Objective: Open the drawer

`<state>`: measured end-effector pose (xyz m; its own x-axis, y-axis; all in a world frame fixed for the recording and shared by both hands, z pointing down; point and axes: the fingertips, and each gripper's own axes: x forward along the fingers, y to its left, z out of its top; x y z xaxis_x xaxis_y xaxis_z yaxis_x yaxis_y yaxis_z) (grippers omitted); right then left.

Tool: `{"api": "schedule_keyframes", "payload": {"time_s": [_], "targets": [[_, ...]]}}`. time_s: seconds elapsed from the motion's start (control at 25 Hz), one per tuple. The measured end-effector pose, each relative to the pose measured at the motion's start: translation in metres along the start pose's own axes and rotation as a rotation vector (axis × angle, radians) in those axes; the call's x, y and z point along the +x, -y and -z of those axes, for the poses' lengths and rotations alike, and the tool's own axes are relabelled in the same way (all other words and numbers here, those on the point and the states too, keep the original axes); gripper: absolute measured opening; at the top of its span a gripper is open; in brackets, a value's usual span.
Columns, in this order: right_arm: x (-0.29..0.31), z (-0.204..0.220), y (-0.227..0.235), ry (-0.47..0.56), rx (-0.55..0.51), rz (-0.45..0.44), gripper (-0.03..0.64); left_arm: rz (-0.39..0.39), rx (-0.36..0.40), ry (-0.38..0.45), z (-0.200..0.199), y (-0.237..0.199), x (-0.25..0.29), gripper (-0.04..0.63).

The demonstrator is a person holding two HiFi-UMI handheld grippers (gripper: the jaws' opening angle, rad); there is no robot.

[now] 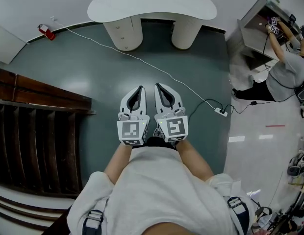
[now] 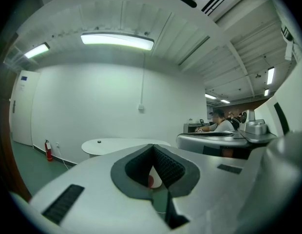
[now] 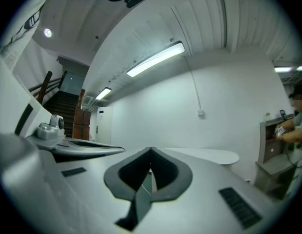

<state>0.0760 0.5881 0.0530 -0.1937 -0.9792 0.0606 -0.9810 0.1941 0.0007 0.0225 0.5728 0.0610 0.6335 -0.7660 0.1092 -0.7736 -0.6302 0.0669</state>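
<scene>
1. Presently both claws are closed and empty. The left gripper (image 1: 140, 89) and right gripper (image 1: 158, 86) are held side by side near the person's waist, and each gripper view shows its jaws together with nothing between them.
2. The drawer (image 1: 124, 31) sits in the left pedestal (image 1: 127, 42) of the white desk (image 1: 152, 4), well apart from both grippers across the green floor (image 1: 93, 77). Two small knobs (image 1: 123, 26) seem to mark drawer fronts, but the seams are too small to make out.
3. A white cable (image 1: 157, 70) crosses the floor between person and desk towards a power strip (image 1: 220, 112), and a foot could catch it on the approach. Shut jaws would only knock a knob, and an off-centre grip on so small a knob could slip.
4. The drawer front faces the person, so it likely slides out towards them. Its long axis probably runs level across the pedestal. Because that pedestal is rounded, a skewed pull might bind the drawer.
</scene>
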Motion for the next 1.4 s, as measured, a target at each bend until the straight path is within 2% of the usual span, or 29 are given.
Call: {"api": "schedule_keyframes", "payload": {"time_s": [0.28,0.64,0.96,1.08,1.4], "targets": [[0.018,0.015,0.021,-0.019,0.012,-0.016,0.012,-0.014,-0.001,-0.036,0.016,-0.002,0.027,0.006],[0.085,0.035,0.041,-0.062,0.014,-0.006,0.012,-0.006,-0.025,-0.061,0.03,-0.047,0.09,0.006],[0.186,0.025,0.061,-0.082,0.032,0.039,0.012,0.026,-0.031,-0.071,0.011,-0.119,0.167,0.006],[0.226,0.024,0.058,-0.092,0.003,0.047,0.012,0.034,-0.039,-0.063,0.006,-0.151,0.193,0.006],[0.29,0.012,0.061,-0.089,-0.012,0.035,0.012,0.03,-0.058,-0.035,-0.008,-0.199,0.236,0.006]]}}
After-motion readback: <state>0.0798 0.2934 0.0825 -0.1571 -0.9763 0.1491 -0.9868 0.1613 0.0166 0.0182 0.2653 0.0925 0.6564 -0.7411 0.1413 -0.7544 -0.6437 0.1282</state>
